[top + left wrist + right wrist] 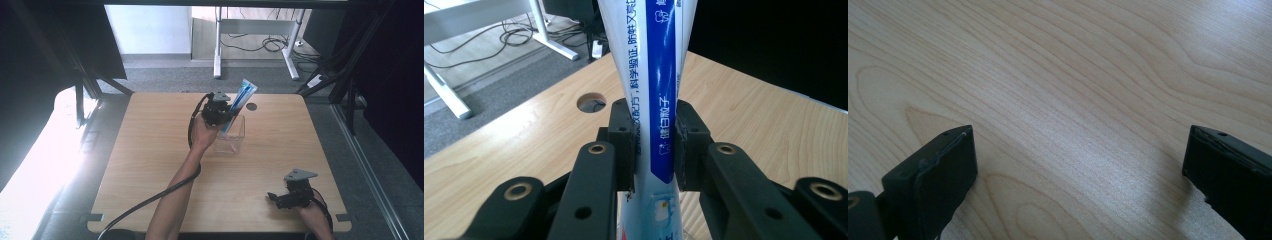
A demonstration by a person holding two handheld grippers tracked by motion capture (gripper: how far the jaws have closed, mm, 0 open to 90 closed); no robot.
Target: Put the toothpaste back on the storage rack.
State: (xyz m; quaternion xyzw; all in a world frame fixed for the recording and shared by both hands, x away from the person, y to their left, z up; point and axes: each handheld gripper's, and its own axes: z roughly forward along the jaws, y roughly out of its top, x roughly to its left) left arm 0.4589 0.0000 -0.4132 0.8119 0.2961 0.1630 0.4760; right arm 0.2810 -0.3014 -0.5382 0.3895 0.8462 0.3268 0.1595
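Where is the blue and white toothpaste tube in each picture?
High view: the toothpaste tube is above the middle, tilted, clamped in the left gripper, its lower end in the clear box.
Left gripper view: the tube runs top to bottom through the middle.
Right gripper view: not in it.
Shared landmark: the round table hole.

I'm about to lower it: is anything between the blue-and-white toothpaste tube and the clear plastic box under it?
Nothing visible is. The left gripper clamps the blue-and-white toothpaste tube, whose lower end already sits at the open top of the clear plastic box. The box looks empty. The right gripper rests open near the wooden table's front edge.
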